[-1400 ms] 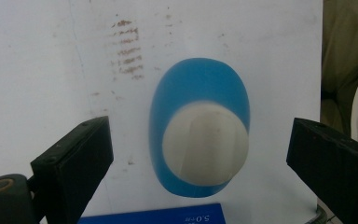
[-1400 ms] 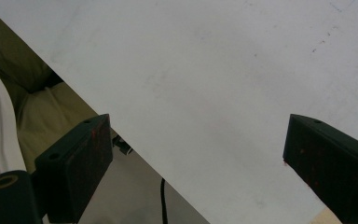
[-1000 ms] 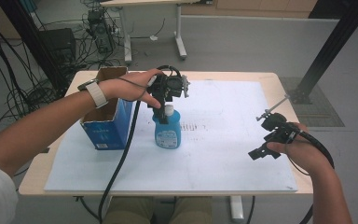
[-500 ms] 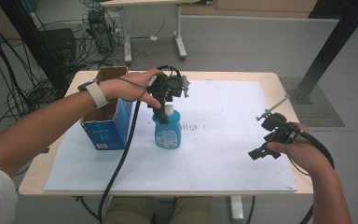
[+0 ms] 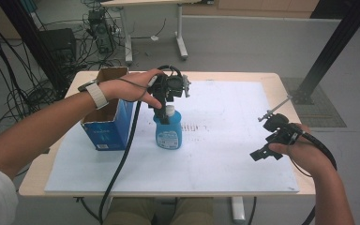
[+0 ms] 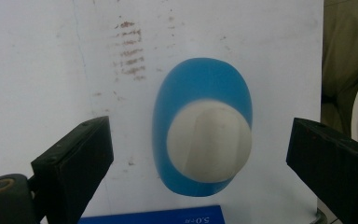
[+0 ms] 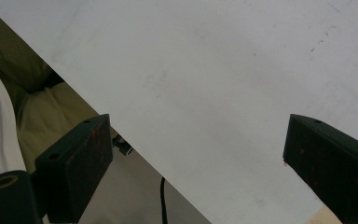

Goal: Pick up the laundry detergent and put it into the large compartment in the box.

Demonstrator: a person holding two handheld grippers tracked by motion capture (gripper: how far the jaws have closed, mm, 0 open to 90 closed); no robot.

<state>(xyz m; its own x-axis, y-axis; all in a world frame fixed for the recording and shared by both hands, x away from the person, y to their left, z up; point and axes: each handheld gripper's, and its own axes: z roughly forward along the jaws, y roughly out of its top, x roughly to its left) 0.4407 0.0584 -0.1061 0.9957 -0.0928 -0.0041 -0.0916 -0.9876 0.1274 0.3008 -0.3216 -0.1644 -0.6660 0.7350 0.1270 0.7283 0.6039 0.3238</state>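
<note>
A blue bottle [image 5: 168, 131] with a white cap [image 5: 169, 111] stands upright on the white sheet [image 5: 225, 140] that covers most of the table [image 5: 272, 79]. What the bottle holds cannot be told. Just beside it, toward the table's left edge, stands a blue cardboard box [image 5: 108, 126] with its top flaps open — its inside is too dark to make out.

The left gripper [image 5: 161, 112] hangs directly over the bottle, pointing down. In the left gripper view its two black jaws stand wide apart, one on either side of the white cap [image 6: 209, 140], with clear gaps on both sides; neither jaw touches the cap or the blue bottle [image 6: 200, 88] below it. A blue edge of the box [image 6: 168, 217] shows at the bottom of that view.

The right gripper [image 5: 265, 152] is held well apart from the bottle, near the right front corner of the sheet. Its jaws are also spread wide with nothing between them — in the right gripper view they frame the bare white sheet [image 7: 223, 93] and its edge.

The sheet carries a patch of faint brownish smudges [image 5: 197, 126] just beside the bottle. The table top is pale wood. Beyond it lies a grey floor [image 5: 243, 42] with a tangle of black cables [image 5: 14, 70] at the left, the legs of another table [image 5: 180, 37] at the back and a dark slanted post [image 5: 328, 47] at the right.
</note>
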